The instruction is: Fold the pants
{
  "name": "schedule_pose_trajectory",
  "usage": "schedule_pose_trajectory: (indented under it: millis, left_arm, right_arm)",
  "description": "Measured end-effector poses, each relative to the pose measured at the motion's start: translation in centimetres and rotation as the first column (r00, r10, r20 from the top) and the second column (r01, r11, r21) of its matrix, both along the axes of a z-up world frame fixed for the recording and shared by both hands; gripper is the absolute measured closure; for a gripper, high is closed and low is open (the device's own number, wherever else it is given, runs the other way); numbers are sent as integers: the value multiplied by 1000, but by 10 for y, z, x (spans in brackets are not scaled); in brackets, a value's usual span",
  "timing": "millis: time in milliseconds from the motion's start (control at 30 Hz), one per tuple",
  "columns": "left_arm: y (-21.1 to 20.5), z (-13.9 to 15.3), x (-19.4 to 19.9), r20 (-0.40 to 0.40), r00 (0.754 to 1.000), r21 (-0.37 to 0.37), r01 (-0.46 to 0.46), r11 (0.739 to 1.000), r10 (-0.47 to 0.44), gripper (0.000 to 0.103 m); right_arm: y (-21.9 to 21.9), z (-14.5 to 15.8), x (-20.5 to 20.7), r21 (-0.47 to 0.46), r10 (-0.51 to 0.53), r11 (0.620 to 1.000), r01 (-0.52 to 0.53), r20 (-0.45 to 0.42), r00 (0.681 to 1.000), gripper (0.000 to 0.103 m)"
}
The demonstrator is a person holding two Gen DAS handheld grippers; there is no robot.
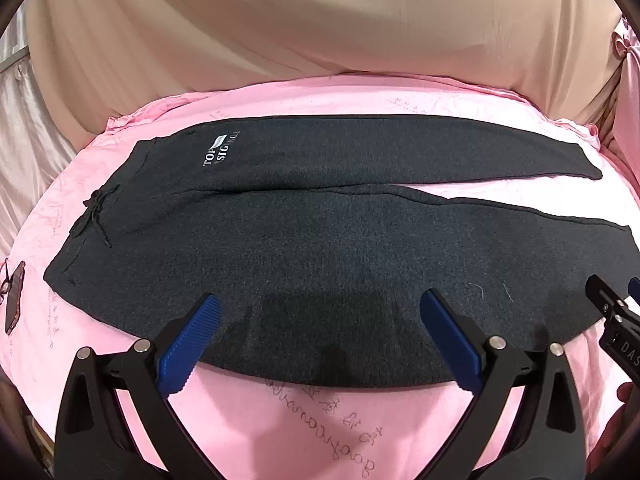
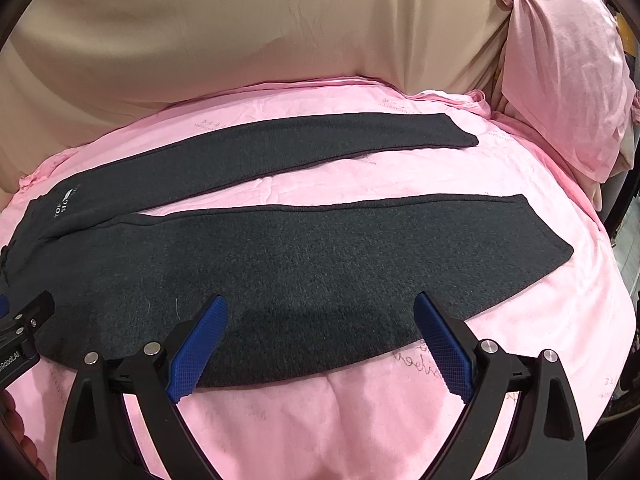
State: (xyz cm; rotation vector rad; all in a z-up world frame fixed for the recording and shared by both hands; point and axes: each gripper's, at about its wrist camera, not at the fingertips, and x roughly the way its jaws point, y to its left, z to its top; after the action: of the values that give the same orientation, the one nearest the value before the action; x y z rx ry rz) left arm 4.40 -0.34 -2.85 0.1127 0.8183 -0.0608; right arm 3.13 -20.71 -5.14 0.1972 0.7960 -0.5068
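Dark grey pants point(image 1: 320, 216) lie flat on a pink sheet point(image 1: 328, 420), waistband and drawstring point(image 1: 94, 216) at the left and both legs running right. A white logo point(image 1: 220, 150) marks the far hip. My left gripper point(image 1: 320, 298) hovers open over the near edge of the near leg, its blue pads wide apart and holding nothing. Further along the same leg point(image 2: 320, 256), my right gripper point(image 2: 320, 298) is open too, over the near hem side. The far leg point(image 2: 304, 144) lies apart, with a gap of sheet between the two. Each gripper shows at the other view's edge: the right gripper point(image 1: 612, 300) and the left gripper point(image 2: 28, 320).
A beige cloth point(image 1: 320, 20) hangs behind the bed. At the far right stands a pink pillow point(image 2: 560, 80). A dark flat object point(image 1: 14, 296) lies on the sheet left of the waistband. Part of a hand point(image 1: 624, 400) shows at the right edge.
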Motion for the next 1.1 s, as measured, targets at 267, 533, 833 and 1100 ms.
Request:
schedule_pose_trajectory:
  millis: [267,533,833,1100]
  left_arm:
    - [-1,-5,9,-14,1000,6,-4,1000,4,5]
    - [-6,-9,15,-24,1000,14,0,1000,0,5]
    - [-6,-8,15,-22,1000,16,0,1000,0,5]
    - [-6,-5,13,-19,1000,18,1,1000,0,5]
  right_arm:
    - [-5,-7,4,4,-8,1000,8,-11,1000,11]
    - [-9,-10,8,14,-16,1000,17,-19,1000,11]
    - [-7,-9,10,10,-15,1000,15,-19,1000,11]
    - [-9,-8,9,9,-14,1000,14,-17,1000,11]
